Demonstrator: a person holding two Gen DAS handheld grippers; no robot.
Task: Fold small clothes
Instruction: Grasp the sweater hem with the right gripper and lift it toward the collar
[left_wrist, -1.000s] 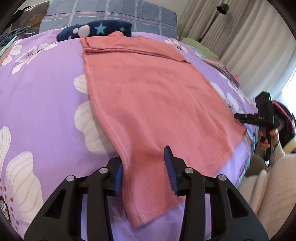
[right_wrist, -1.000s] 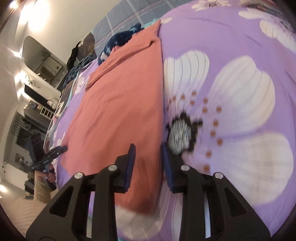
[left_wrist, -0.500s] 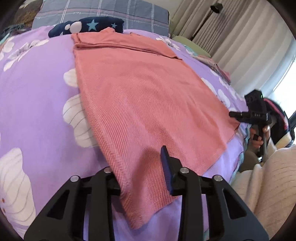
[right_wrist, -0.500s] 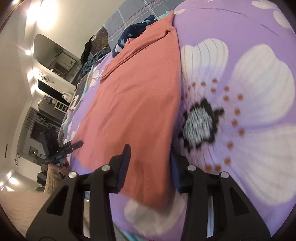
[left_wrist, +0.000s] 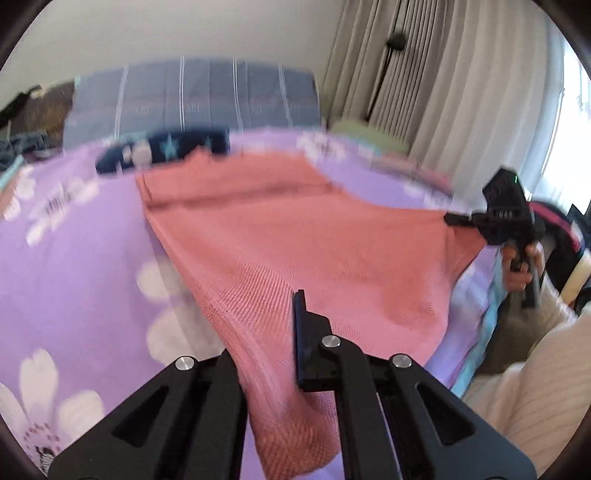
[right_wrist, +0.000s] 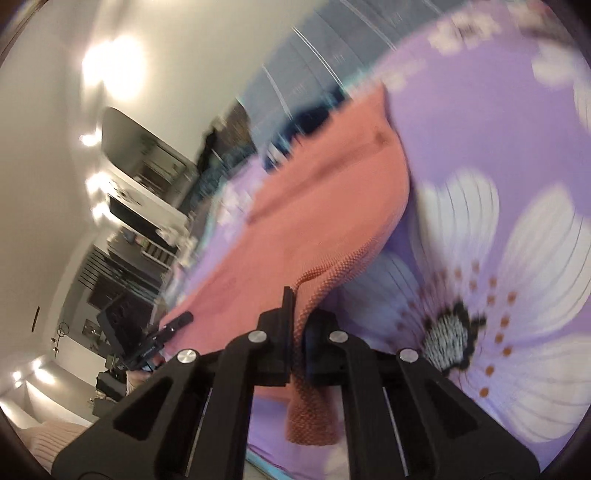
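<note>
Both hand-held grippers pinching salmon top (left_wrist: 295, 236) corners (near hem)

A home bedroom: a bed with floral purple bedspread (left_wrist: 92, 236), plaid pillow (left_wrist: 192, 99) and curtains (left_wrist: 461, 92).

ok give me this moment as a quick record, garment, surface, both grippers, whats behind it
garment: pink top, near hem raised off the bed, far end flat
surface: purple flowered bedspread
left gripper: shut on the top's near left corner
right gripper: shut on the near right corner, jaws just closed
behind: navy star cloth, grey plaid pillow
</note>
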